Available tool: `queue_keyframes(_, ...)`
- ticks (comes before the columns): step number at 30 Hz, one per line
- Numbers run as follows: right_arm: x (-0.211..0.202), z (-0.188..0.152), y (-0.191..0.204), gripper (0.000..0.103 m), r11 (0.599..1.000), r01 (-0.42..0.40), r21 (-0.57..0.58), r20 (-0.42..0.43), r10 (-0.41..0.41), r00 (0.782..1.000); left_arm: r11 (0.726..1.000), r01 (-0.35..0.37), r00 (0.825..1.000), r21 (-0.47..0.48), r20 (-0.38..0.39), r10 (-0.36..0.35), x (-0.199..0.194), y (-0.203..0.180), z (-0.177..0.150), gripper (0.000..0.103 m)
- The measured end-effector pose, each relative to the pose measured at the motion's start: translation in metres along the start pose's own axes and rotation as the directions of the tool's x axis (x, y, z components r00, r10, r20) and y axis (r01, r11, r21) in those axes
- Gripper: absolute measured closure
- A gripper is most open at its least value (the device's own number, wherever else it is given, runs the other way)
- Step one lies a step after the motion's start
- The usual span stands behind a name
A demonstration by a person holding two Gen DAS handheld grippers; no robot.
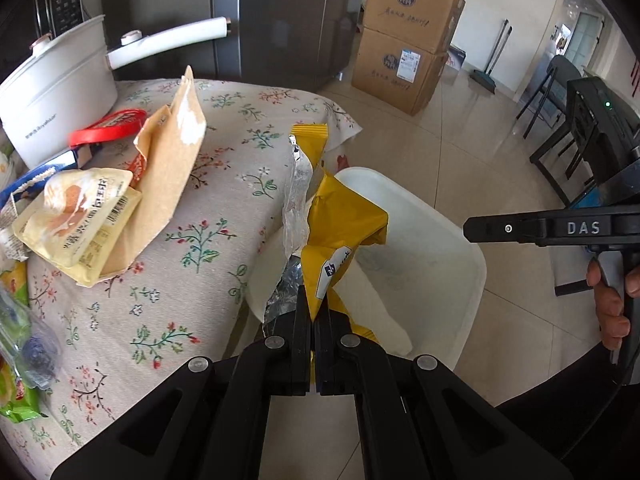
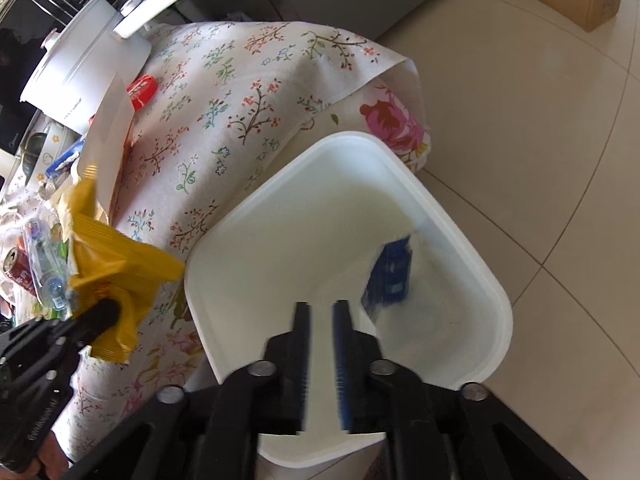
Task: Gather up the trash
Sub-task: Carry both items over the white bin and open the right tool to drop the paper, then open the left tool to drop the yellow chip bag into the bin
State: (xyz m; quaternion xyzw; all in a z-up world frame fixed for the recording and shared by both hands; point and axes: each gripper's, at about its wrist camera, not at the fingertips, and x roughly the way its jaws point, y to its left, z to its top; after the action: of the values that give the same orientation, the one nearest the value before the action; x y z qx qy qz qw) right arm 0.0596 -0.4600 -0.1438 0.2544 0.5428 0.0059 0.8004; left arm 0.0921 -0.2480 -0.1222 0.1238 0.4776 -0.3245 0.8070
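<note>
My left gripper is shut on a yellow snack wrapper with a silver lining, held upright beside the table edge, near the white trash bin. The wrapper also shows in the right wrist view, left of the bin. My right gripper is open and empty above the bin. A blue wrapper is inside the bin, blurred, against its right wall. More trash lies on the floral tablecloth: a tan paper pouch, a cream snack bag and a red wrapper.
A white pot with a long handle stands at the table's back left. A clear plastic bottle and green wrapper lie at the left edge. A red can lies far left. Cardboard boxes and a dark chair stand on the tiled floor.
</note>
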Motion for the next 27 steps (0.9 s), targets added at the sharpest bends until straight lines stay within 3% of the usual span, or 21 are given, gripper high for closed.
queue_keyframes(2,-0.002,0.0,-0.004,0.061,1.0,0.004,0.017,0.008,-0.004,1.0,1.0,0.001,1.0,0.01,-0.011,-0.001,0.008,-0.004,0.001,0.103)
queue_keyframes(7,-0.007,0.0,-0.011,0.058,0.999,0.033,0.03,0.014,-0.034,0.999,0.999,0.017,1.0,0.027,-0.018,-0.017,0.021,-0.009,0.003,0.103)
queue_keyframes(12,-0.009,-0.002,-0.013,0.051,0.997,0.07,0.021,0.02,-0.071,0.997,0.999,0.009,1.0,0.049,-0.018,-0.009,0.025,-0.012,0.005,0.096)
queue_keyframes(16,-0.014,-0.001,-0.013,0.042,0.995,0.099,0.011,0.039,-0.1,0.994,0.999,-0.015,1.0,0.04,-0.014,0.015,0.02,-0.007,0.001,0.049)
queue_keyframes(27,-0.019,0.003,0.013,0.034,0.992,0.119,-0.037,0.075,-0.116,0.99,0.995,-0.091,0.996,-0.03,0.011,0.092,-0.019,0.025,-0.016,0.029)
